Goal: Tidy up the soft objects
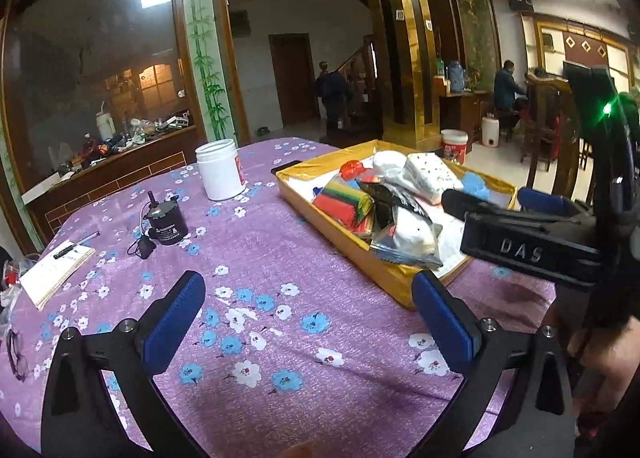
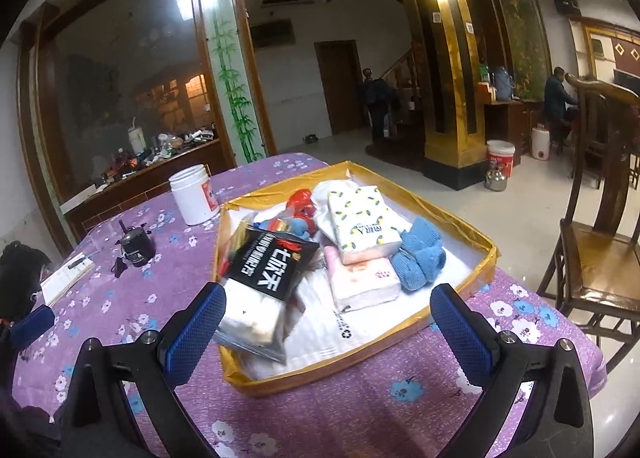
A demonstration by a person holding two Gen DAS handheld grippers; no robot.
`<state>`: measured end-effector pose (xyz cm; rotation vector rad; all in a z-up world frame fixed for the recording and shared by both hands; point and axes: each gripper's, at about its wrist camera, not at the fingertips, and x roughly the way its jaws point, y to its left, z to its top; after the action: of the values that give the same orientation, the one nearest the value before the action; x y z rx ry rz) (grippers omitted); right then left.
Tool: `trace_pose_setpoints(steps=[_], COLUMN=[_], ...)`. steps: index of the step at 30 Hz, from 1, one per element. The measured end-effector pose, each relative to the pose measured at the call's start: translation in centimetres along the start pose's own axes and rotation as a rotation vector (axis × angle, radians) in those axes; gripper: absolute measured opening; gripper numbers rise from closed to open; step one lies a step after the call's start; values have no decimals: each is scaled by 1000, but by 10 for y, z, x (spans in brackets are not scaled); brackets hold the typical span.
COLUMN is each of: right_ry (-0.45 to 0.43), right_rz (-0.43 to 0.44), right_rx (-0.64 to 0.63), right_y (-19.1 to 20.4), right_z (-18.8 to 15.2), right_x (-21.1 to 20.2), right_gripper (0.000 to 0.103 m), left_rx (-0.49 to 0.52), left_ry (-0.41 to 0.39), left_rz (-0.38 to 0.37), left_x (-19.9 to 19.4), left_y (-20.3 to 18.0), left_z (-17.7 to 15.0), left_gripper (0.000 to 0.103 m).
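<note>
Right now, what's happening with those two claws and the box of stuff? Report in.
Left gripper open, empty. Right gripper open, empty. Soft packs sit in gold tray. Nothing blocking.

A purple tablecloth [image 2: 340, 410] printed with white and blue blossoms fills the lower frame. At centre sits a gold-yellow tray [image 2: 452, 214] with a white lining. In it lie a black packet [image 2: 272, 262] with white lettering, a white tissue pack [image 2: 362, 224] dotted with yellow, a pale pink pack [image 2: 362, 278], a blue knitted piece [image 2: 420, 254] and a rainbow-striped bundle [image 1: 346, 204]. At upper left stands a white jar [image 2: 192, 194]. Both grippers' pads [image 2: 460, 328] are blue.
</note>
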<state>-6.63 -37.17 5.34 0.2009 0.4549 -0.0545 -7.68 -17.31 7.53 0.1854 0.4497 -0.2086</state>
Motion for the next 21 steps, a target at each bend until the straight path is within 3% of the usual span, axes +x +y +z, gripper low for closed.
trace_pose_setpoints(steps=[6,21], right_ry=[21,30], right_rz=[0,8], right_rx=[5,5], right_y=[-1,-1], right_z=[-4,-9], right_x=[6,12], right_gripper=[103,103], left_rx=[52,66], left_ry=[29,104], left_rz=[98,126], left_x=[10,18], left_y=[-8,-5], left_z=[-3,-11], left_gripper=[103,103])
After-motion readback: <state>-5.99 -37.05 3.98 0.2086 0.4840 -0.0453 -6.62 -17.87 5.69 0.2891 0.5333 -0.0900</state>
